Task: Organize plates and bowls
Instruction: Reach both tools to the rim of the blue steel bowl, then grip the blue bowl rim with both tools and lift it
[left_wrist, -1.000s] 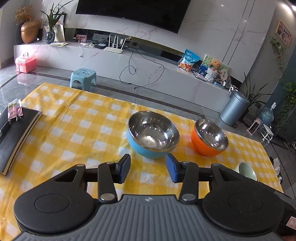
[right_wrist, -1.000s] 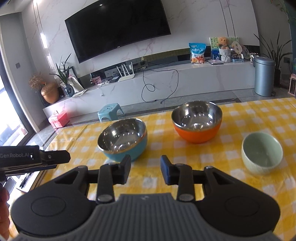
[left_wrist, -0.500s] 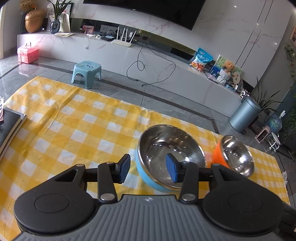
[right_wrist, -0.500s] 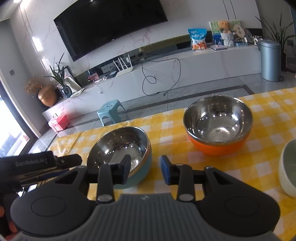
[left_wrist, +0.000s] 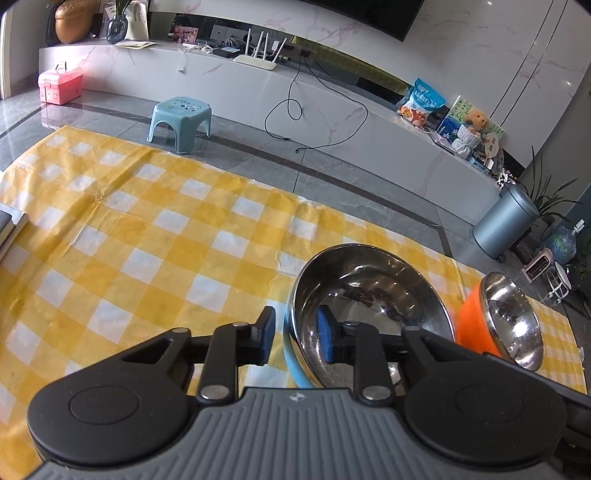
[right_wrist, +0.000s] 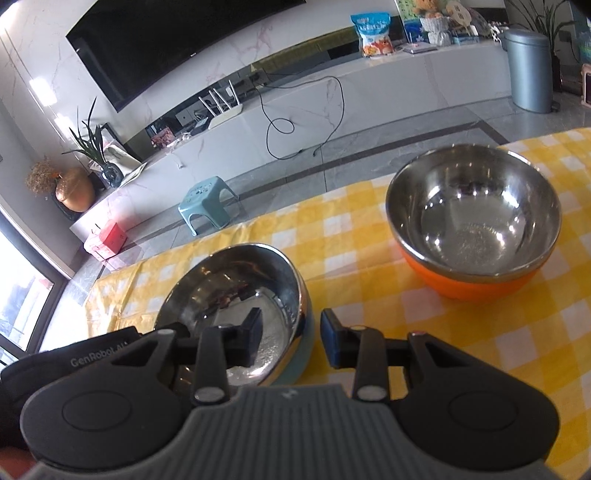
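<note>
The left gripper (left_wrist: 294, 341) straddles the near-left rim of the blue bowl (left_wrist: 369, 306): one blue rubber pad sits outside the wall, the other inside against the polished steel lining. Its jaws have just been closing, yet a sliver of gap still shows at the outer pad, so I cannot tell whether they truly pinch the rim. The right gripper (right_wrist: 290, 341) straddles the same bowl's opposite rim, at its 3 o'clock edge in the right wrist view, one pad inside over the mirror-bright basin, one outside beside the pale blue shell; a clear gap shows on the outer side, so it stands released. The bowl, round and deep with a smooth plastic exterior, rests on the counter (left_wrist: 147, 258), covered by a yellow-and-white checked cloth with soft creases. At 1 o'clock from the right gripper, well apart, sits the orange bowl (right_wrist: 474, 221), likewise steel-lined and glossy, upright on the cloth.
</note>
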